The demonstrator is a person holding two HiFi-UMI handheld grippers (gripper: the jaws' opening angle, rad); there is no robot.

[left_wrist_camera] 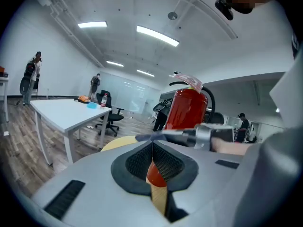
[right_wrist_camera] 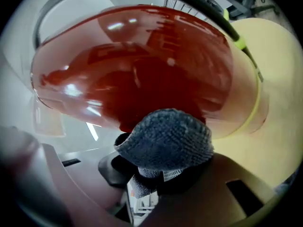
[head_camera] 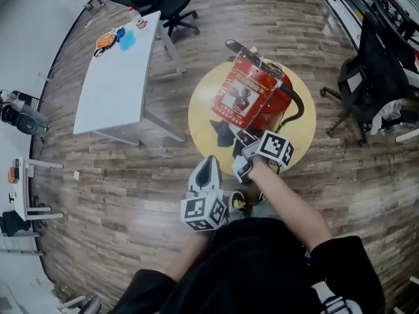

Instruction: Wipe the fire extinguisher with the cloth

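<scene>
Extinguisher (head_camera: 252, 93): red, upright at middle of disc (head_camera: 203, 120), long axis vertical, hose (head_camera: 298, 106) looping down one side. Sits straight ahead of right gripper (head_camera: 247, 154), very close; cannot tell whether cloth (right_wrist_camera: 165, 138) actually meets red wall. Right jaws clamped tight on cloth, grey wad bulging out in front. Nothing in left gripper (left_wrist_camera: 152, 162), jaws pressed together, held back over disc's near edge, farther from cylinder than right. Calls, probably, for strokes up and down body with right. Left gripper view alone gives full standing height against room; right gripper view, only curved red wall and yellow disc. Beyond disc: table (head_camera: 114, 77), chairs (head_camera: 173, 5).
</scene>
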